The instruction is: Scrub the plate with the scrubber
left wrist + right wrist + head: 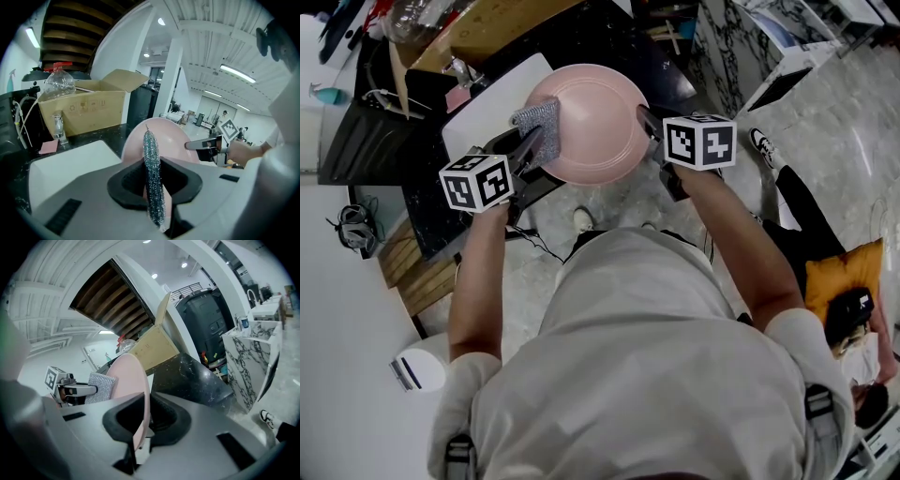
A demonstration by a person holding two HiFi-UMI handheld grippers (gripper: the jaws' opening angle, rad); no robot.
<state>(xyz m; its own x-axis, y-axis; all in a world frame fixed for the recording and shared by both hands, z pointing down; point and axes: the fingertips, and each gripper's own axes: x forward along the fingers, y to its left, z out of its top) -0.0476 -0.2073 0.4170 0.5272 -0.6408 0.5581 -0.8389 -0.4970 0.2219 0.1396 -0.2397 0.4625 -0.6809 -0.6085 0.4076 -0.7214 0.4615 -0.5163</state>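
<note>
A pink plate (595, 127) is held up in the air on edge, above the counter's front. My right gripper (649, 124) is shut on its right rim; in the right gripper view the plate (127, 380) runs edge-on between the jaws (138, 427). My left gripper (528, 150) is shut on a silver mesh scrubber (540, 127), which lies against the left part of the plate's face. In the left gripper view the scrubber (153, 173) stands upright between the jaws, with the plate (176, 138) just behind it. The scrubber (100, 388) also shows beside the plate from the right.
An open cardboard box (89, 105) and a clear plastic bottle (58, 83) stand at the back of the black counter (609, 37). A white board (70, 161) lies below the plate, with a small tap (57, 127) beside it. A person sits on the floor at right (848, 309).
</note>
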